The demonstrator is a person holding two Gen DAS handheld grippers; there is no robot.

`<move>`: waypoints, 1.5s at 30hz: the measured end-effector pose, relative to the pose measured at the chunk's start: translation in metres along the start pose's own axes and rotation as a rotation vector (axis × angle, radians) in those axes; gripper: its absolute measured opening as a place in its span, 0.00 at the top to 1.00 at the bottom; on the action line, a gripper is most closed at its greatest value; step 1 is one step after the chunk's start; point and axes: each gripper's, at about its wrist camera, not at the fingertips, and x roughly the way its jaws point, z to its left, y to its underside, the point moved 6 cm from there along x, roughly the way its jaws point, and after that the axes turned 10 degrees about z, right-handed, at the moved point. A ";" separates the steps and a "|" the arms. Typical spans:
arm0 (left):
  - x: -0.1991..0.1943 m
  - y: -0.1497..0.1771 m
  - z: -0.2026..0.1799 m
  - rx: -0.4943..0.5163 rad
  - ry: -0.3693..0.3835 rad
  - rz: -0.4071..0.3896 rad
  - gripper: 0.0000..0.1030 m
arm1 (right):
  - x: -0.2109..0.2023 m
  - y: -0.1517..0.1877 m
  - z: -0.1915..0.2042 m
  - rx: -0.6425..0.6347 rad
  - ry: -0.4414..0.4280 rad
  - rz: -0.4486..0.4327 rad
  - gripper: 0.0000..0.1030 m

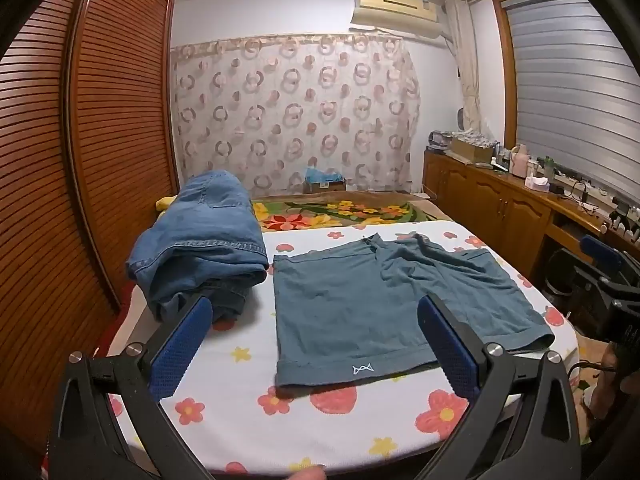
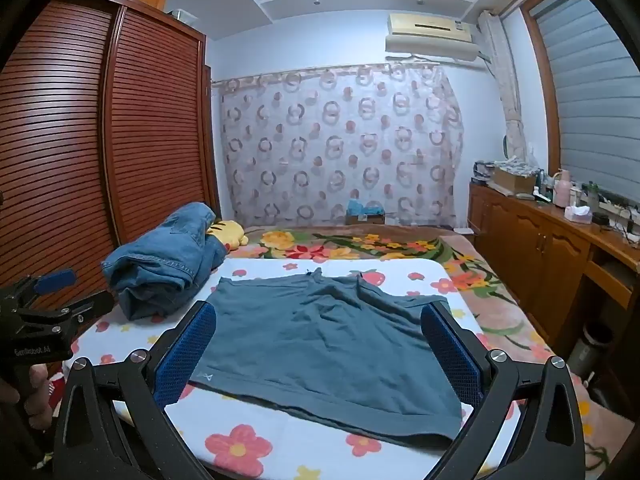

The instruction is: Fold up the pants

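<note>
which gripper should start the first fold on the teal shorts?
Probably right. The right gripper hangs open squarely over the teal shorts, framing their near hem. The left gripper, also open, sits offset toward the denim pile, reaching only their logo corner.

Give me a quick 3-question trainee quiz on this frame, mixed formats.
1. True or false: the teal shorts lie spread flat on the floral sheet.
2. Multiple choice: the denim jeans sit (A) on top of the shorts, (B) heaped to the left of the shorts, (C) in the right claw.
3. Fill in: the left claw and the right claw are both ____ and hold nothing.

Key: 1 true; 2 B; 3 open.
</note>
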 end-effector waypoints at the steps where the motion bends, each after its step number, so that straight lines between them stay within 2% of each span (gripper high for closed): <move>1: 0.000 0.000 0.000 -0.003 0.000 -0.002 0.00 | 0.000 0.000 0.000 0.000 0.002 -0.002 0.01; 45: -0.004 -0.001 -0.005 0.013 -0.008 -0.016 0.00 | 0.000 0.001 0.001 -0.003 0.002 0.002 0.01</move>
